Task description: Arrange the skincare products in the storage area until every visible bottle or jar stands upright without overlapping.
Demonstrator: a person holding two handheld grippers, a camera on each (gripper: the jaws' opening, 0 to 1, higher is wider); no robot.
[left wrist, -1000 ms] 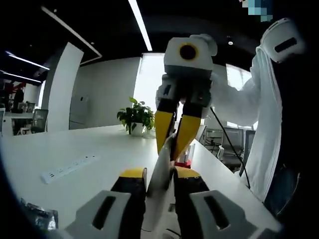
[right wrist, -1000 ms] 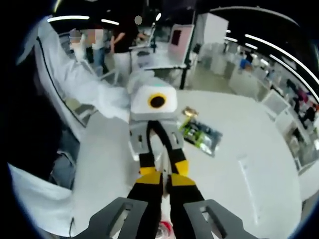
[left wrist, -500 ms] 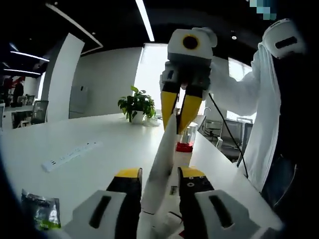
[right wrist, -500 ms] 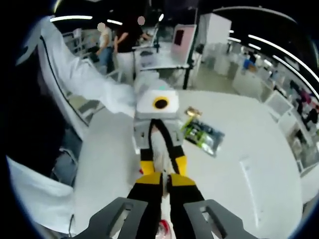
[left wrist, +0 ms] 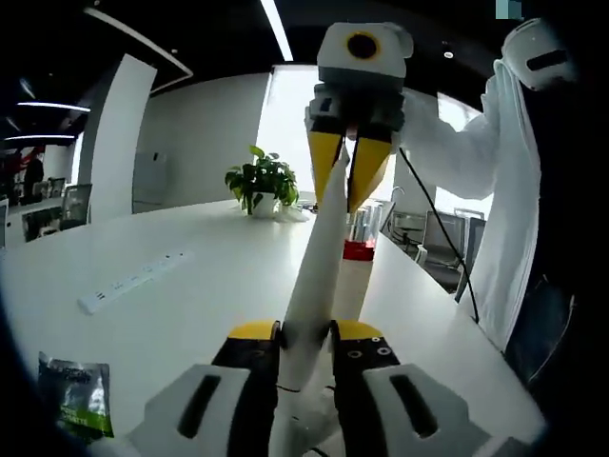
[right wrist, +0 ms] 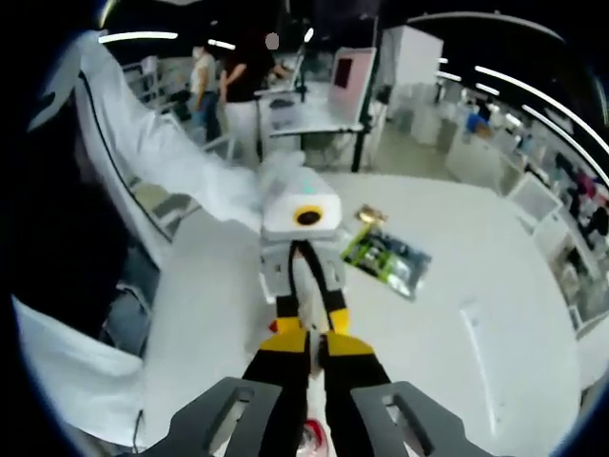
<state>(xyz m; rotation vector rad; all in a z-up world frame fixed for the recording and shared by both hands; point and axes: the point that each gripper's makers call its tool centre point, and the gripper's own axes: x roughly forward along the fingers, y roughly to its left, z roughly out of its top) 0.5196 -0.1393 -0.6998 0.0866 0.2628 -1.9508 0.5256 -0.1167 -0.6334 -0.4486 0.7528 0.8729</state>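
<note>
Potted plant (left wrist: 264, 186), power strip (left wrist: 130, 283), green packet (left wrist: 73, 407) on white table (left wrist: 190, 305)

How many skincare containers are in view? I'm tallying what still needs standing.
2: a white tube clamped by both hand-held grippers, and a red-banded bottle upright just behind it. Others may be hidden.

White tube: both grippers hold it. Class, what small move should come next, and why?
Probably lower it toward the table cap end down. The white tube is pinched at one end by the left gripper and at the other by the right gripper, raised and tilted beside the red-capped bottle, not standing.
</note>
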